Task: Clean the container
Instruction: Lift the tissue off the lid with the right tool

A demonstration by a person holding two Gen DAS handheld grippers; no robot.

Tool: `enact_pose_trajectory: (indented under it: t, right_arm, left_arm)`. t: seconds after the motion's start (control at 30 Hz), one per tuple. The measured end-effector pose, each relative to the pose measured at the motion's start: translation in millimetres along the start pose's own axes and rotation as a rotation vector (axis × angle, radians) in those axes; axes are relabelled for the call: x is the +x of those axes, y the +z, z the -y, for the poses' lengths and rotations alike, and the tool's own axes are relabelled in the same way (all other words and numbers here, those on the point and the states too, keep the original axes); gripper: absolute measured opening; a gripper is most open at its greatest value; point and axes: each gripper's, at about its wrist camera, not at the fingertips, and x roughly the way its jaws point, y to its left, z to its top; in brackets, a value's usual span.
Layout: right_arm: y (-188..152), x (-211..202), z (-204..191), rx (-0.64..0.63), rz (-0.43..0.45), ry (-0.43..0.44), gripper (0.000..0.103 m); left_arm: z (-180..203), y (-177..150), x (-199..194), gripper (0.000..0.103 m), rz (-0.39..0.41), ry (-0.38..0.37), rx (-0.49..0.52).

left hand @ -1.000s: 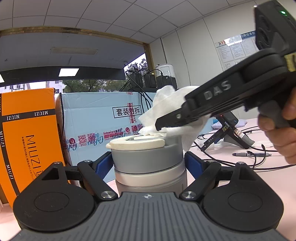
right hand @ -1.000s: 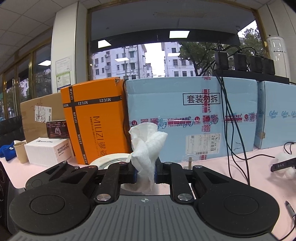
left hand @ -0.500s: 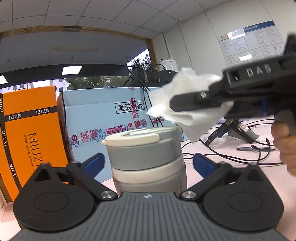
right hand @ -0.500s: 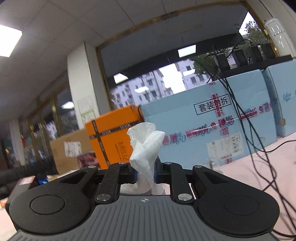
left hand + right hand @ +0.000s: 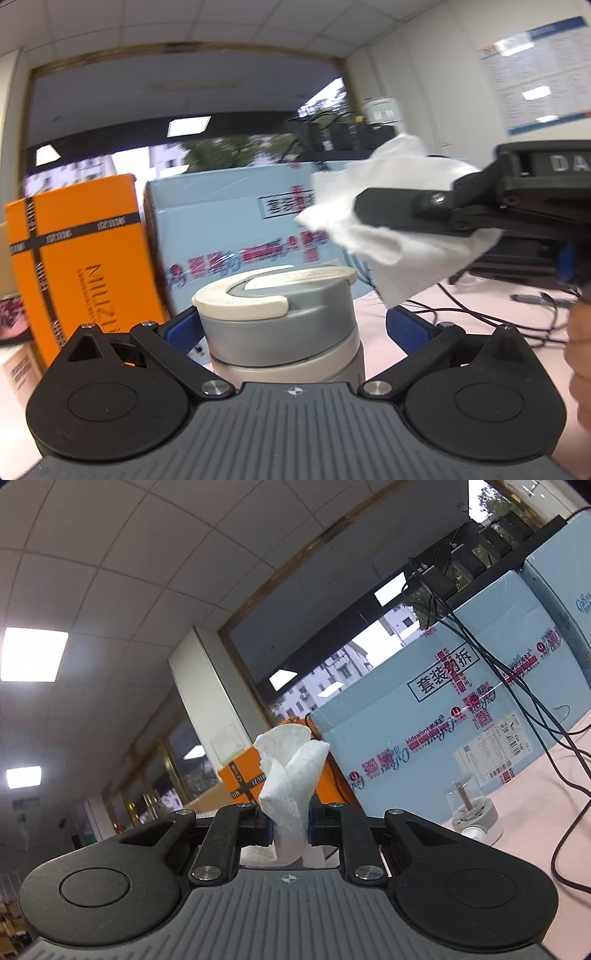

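A grey round container [image 5: 280, 325] with a cream lid rim stands between the blue pads of my left gripper [image 5: 295, 328]. The left pad is at its side; the right pad stands a little off it. My right gripper [image 5: 290, 829] is shut on a crumpled white tissue [image 5: 290, 775]. In the left wrist view the right gripper [image 5: 373, 206] holds the tissue [image 5: 391, 229] up to the right, above the container and clear of the lid.
An orange MIUZI box [image 5: 81, 258] and a pale blue carton [image 5: 229, 221] stand behind the container. Black cables [image 5: 480, 314] trail over the pink table at right. A small clear-domed grey item [image 5: 471, 805] sits on the table by the blue carton [image 5: 461, 720].
The right gripper has lifted the tissue off the container lid, up and to the right, and tilted upward. The left gripper's pads have opened slightly from the container.
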Motion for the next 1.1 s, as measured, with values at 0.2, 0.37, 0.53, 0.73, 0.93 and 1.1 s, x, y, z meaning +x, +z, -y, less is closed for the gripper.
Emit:
enact_pose_trajectory:
  t: [0.2,0.37,0.53,0.73,0.93,1.1]
  right_arm:
    - [2.9,-9.4,8.5,0.066,0.047,0.032,0.015]
    - [3.0,-11.7,12.2,0.079,0.059,0.018,0.015]
    - [2.1,-11.9,14.5,0.087,0.050,0.030,0.015]
    - [0.8,-10.9,13.6,0.076,0.047,0.043,0.015]
    - [2.3,-7.6,15.0,0.084,0.044,0.035,0.015]
    - [4.0,-5.1,21.5,0.085,0.042,0.035,0.015]
  left_arm:
    - [14.5,-0.2,8.7,0.103,-0.052,0.108,-0.054]
    - [16.4,3.1,9.4,0.083,-0.054,0.150,-0.038]
    - [2.9,1.8,5.8,0.082,-0.050,0.070,-0.040]
    - [-23.1,0.4,5.1,0.082,-0.048,-0.098,-0.031]
    - [-47.9,1.8,11.5,0.082,-0.058,-0.290,-0.006]
    - [-64.0,-3.5,17.3,0.082,-0.021,-0.452,0.022]
